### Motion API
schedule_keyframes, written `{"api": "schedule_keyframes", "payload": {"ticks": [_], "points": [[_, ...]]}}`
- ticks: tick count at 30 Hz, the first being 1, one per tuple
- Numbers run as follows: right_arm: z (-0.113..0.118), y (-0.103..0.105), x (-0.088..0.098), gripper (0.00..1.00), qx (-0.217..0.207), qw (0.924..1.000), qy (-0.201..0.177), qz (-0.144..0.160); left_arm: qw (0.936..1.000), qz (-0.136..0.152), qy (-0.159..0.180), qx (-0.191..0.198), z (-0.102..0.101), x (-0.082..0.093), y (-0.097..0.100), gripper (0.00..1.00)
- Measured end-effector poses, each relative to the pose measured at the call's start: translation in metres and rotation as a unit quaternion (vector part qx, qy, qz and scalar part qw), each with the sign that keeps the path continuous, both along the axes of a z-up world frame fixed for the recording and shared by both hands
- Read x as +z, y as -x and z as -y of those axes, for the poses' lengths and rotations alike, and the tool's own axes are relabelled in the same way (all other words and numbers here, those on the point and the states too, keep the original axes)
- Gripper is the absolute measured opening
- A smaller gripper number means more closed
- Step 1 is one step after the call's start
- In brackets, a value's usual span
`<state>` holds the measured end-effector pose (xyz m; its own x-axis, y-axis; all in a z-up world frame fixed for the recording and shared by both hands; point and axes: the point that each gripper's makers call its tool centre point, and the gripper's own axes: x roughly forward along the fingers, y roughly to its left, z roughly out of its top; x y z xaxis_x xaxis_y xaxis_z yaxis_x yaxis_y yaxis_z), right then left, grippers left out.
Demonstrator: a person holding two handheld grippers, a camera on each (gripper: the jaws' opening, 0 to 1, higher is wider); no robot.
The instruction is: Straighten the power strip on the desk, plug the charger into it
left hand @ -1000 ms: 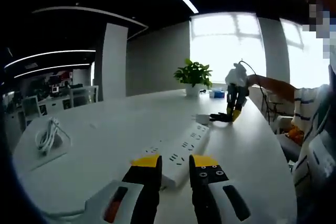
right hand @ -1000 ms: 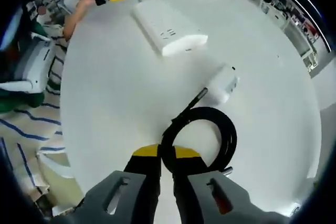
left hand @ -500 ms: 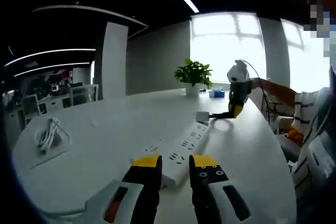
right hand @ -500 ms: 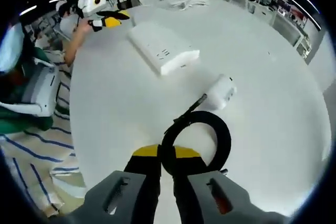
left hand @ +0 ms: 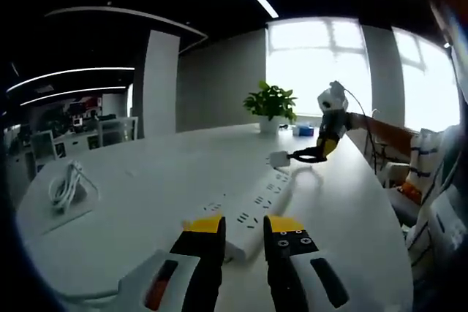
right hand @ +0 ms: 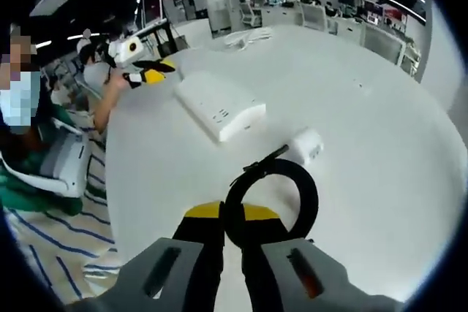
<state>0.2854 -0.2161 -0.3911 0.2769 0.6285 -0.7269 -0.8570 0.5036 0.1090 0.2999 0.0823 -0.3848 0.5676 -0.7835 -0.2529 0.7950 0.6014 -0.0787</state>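
Charger [right hand: 307,144]: hung clear above the table [right hand: 380,122], its looped black cable [right hand: 272,202] pinched by the right gripper [right hand: 232,226] fingers. Power strip [left hand: 252,213]: flat, mid-table, open surface around. Left gripper [left hand: 243,235]: fingers narrowly parted, empty, over the strip's near end.

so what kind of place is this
Probably an open-plan office: a big white desk with a power strip, rows of workstations behind, and a potted plant by large windows.

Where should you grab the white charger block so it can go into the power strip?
Grip the charger across its flat sides, coming from the cable end. It dangles from the looped cable pinched in the right gripper, so that end is nearest.
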Motion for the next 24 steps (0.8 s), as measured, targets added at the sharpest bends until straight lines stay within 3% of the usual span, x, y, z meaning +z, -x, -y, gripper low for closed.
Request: {"api": "schedule_keyframes", "payload": {"ticks": [15, 24], "points": [[-0.007, -0.021, 0.021, 0.06, -0.037, 0.9957, -0.067, 0.053, 1.0000, -0.004, -0.002, 0.003, -0.001, -0.002, 0.000, 0.21], [-0.004, -0.043, 0.034, 0.06, -0.078, 0.9874, -0.104, 0.091, 1.0000, -0.006, -0.002, 0.004, -0.002, -0.002, -0.001, 0.21]]}}
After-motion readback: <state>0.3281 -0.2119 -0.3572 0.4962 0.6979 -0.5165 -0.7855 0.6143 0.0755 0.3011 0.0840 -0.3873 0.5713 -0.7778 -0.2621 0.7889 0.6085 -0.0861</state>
